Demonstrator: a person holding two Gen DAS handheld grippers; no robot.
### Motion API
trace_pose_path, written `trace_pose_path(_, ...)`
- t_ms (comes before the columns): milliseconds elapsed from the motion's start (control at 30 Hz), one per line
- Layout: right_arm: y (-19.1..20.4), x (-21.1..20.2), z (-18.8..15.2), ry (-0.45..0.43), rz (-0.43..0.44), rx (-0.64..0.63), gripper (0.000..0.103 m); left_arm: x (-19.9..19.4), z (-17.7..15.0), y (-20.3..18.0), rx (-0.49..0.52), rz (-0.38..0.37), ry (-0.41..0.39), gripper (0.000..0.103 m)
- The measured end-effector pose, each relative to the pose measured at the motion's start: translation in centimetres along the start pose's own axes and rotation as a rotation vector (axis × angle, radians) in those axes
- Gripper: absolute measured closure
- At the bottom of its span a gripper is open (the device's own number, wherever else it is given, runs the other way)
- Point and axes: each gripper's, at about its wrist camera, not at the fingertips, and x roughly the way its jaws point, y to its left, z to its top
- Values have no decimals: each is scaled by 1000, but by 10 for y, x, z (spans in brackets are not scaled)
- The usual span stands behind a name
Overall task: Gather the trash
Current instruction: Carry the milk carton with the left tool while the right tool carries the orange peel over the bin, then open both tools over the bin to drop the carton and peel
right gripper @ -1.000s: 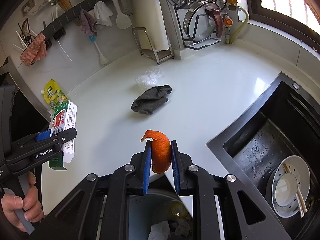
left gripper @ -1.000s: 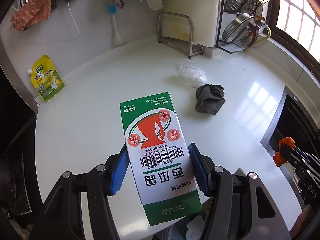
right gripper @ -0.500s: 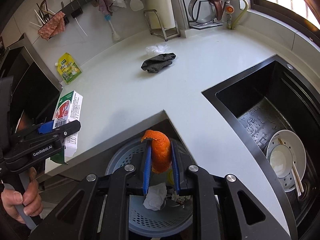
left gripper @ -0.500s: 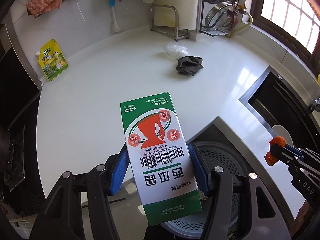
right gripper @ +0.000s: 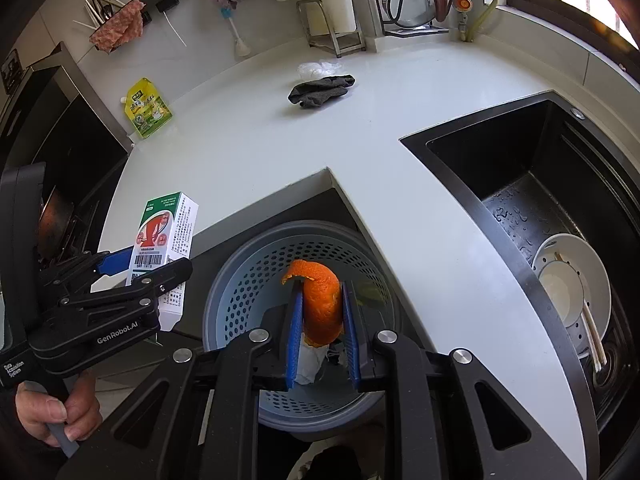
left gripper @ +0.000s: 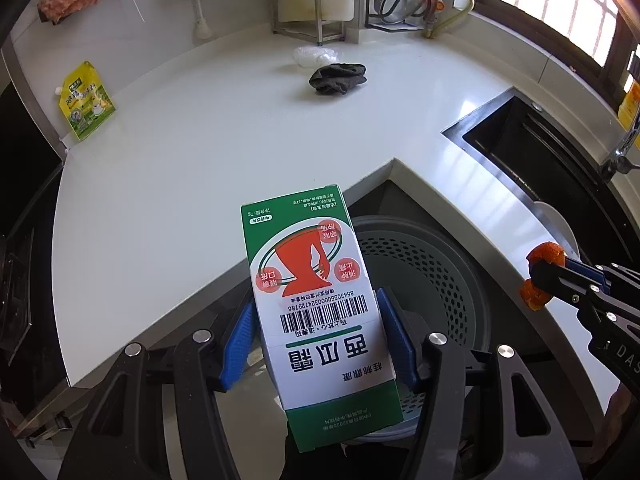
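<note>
The right gripper point(right gripper: 320, 320) clamps an orange peel point(right gripper: 320, 304) between its blue pads, directly above the perforated grey bin point(right gripper: 248, 280) (white paper lies inside). To its left, the left gripper point(right gripper: 132, 272) grips a green-and-white carton point(right gripper: 166, 236). The black sink point(right gripper: 520, 168) lies to its right.

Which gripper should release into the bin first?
Right, probably. The right gripper holds the orange peel directly over the perforated bin; the left gripper holds the green carton nearer the bin's rim.
</note>
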Motion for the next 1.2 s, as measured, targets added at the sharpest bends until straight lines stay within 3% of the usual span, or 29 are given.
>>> trace_pose_path(667,7,16,-17,54,31,-23,85,18,-27,-11,12,-35,81,46)
trace_pose_path(1200,11,30,-22,88,57,-27,84,23,-26,-6,-10,-59,110,45)
